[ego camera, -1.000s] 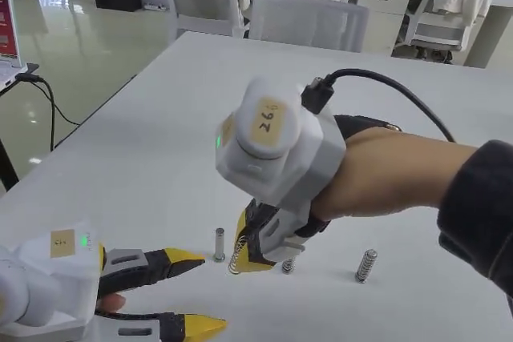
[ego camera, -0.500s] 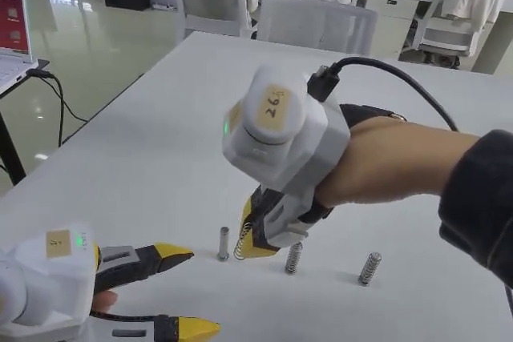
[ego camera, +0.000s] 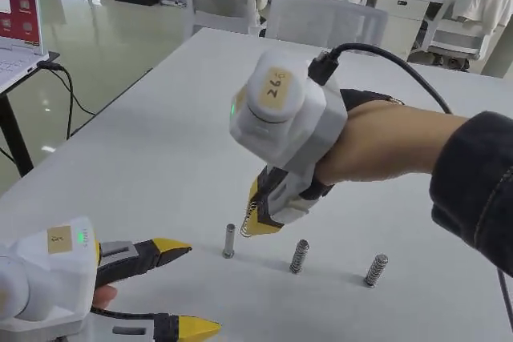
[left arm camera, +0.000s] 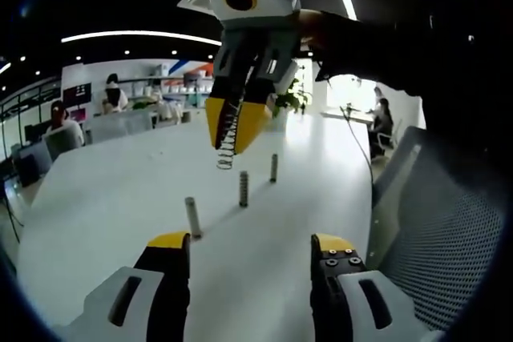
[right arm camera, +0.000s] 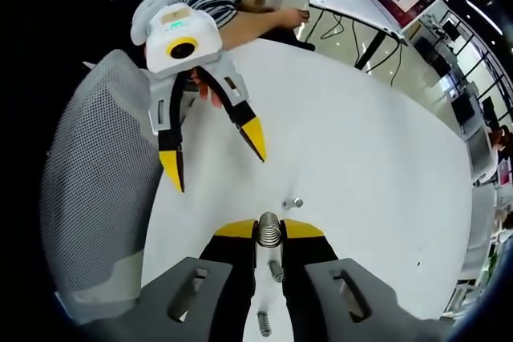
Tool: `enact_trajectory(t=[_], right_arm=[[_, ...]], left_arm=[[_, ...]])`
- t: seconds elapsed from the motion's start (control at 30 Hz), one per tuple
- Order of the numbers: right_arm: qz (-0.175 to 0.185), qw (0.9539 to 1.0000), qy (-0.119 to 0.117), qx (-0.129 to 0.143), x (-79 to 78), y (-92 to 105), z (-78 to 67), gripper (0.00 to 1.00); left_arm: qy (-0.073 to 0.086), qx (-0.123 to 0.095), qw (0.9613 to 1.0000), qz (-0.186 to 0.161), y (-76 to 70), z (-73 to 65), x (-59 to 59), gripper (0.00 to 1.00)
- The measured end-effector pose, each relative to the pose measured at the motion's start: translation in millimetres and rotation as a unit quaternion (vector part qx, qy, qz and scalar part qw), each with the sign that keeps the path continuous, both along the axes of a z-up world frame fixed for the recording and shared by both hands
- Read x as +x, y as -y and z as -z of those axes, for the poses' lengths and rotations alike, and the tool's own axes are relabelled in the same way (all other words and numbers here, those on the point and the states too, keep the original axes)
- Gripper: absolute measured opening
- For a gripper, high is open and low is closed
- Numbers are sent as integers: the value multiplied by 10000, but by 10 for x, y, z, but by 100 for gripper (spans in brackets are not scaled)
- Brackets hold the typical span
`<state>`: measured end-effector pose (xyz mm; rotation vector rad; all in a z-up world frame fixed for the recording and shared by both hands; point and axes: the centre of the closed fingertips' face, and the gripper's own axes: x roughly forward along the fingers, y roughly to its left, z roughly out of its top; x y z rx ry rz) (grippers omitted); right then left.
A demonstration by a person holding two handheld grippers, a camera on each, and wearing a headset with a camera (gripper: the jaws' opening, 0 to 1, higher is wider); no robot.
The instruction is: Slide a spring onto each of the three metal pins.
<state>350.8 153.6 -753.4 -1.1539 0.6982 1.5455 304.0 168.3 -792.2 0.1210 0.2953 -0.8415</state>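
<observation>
left tool [ego camera: 202, 287] cut off below, spring [ego camera: 249, 220] partly hidden

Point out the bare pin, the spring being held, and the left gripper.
bare pin [ego camera: 229, 242], head view, mid shaft.
held spring [left arm camera: 228, 138], left gripper view, middle coils.
left gripper [ego camera: 202, 287], head view, midway between fingertips.

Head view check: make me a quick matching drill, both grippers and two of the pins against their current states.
Things:
A left gripper
B right gripper
C end pin nearest the left gripper
D middle pin

States:
1 wears a fitted spring
2 open, empty
3 bare
4 shut on the loose spring

Pairs: A-2, B-4, C-3, D-1.
</observation>
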Motion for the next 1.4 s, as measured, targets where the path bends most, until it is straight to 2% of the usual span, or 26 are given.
enact_trajectory(t=[0.27,0.4,0.57,1.4], right_arm=[[42,10000,2,50,135,-150,40,8],[35,9999,110,-61,211,-157,116,8],[56,9999,99,-111,276,-178,188,8],[11,9996,18,-294,321,-230,406,8]], left_arm=[[-10,9,10000,0,0,14,-20,56],[5,1,10000,-30,-11,4,-13,57],[10,24,10000,-42,-17,9,-18,57],[-21,40,9999,-146,-77,37,-38,57]])
